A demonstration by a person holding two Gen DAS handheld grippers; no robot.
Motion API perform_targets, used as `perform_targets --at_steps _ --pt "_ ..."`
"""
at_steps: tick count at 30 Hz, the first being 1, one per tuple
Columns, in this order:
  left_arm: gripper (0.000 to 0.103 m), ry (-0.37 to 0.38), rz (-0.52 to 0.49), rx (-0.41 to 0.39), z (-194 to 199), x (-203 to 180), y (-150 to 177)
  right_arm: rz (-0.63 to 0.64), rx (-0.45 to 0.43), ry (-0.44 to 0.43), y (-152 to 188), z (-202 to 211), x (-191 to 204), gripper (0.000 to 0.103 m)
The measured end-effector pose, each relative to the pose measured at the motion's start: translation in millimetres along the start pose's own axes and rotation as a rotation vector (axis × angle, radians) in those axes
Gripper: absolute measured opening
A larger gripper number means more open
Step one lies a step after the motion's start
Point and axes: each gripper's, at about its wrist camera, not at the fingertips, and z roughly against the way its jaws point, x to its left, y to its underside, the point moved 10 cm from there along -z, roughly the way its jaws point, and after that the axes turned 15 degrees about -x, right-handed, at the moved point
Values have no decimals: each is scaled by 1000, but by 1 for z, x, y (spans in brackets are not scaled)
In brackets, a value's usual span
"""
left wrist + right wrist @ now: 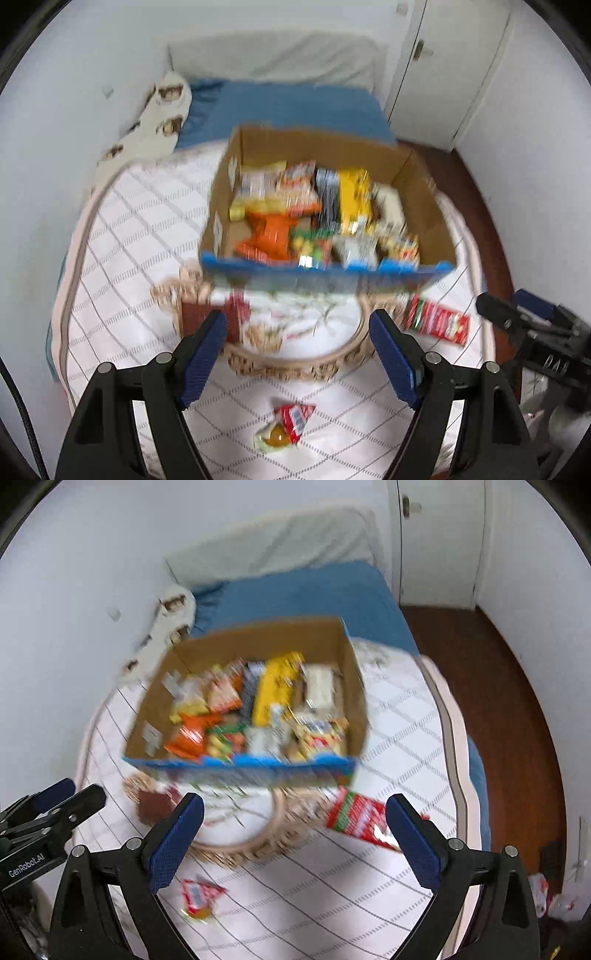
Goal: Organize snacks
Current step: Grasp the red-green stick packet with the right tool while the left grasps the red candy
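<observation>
Ok, both grippers over the bed, nothing btwn fingers: left gripper (297, 360) jaws apart, right gripper (295, 843) jaws wide. Cardboard box (424, 206) full of snacks sits on the white quilt (147, 229). Loose on quilt: red flat pack (437, 321) just right of the woven basket (295, 365), small red wrapper (286, 426) near-side, brown pack (201, 317) at basket's left edge. Frames blurry.

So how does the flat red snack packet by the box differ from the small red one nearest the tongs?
The flat red rectangular packet is larger and lies smooth beside the cardboard box; the small red crumpled packet is wrinkled, shows an orange piece at one end, and lies apart on the bare quilt. Both are red, outside the box.
</observation>
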Motion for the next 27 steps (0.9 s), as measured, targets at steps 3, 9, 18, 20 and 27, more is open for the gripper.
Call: perform_targets --at_steps 3,9,18,20,27 --pt "78 -35 -6 87 -26 2 35 65 132 19 33 -33 -21 101" --pt "78 -60 -8 219 -69 -14 95 293 322 63 86 -98 -54 101" --pt "78 -76 -54 333 -94 -43 126 256 482 0 120 -156 -89 101" --pt "78 -83 -52 325 -90 -41 125 180 509 -35 128 -152 -87 101" --pt "78 -117 22 326 -69 -4 121 87 461 -141 134 -115 -50 101"
